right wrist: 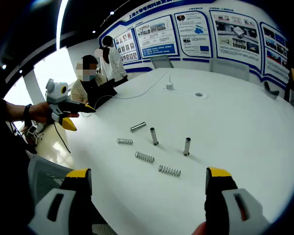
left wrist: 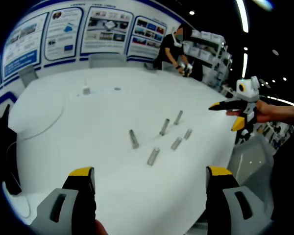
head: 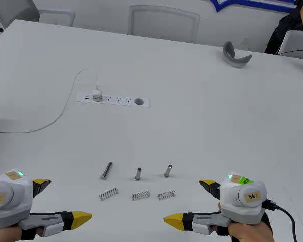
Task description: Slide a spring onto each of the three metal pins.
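Observation:
Three metal pins rest on the white table: one lying flat, two standing. Just in front of them lie three springs, loose and apart from the pins. My left gripper is at the near left, open and holding nothing. My right gripper is at the near right, open and holding nothing. In the right gripper view the pins and springs lie beyond the open jaws. The left gripper view shows them too, a pin and a spring ahead.
A white power strip with a plugged charger and a trailing cable lies mid-table. A grey curved object rests at the far right. Chairs stand along the far edge. People stand beyond the table.

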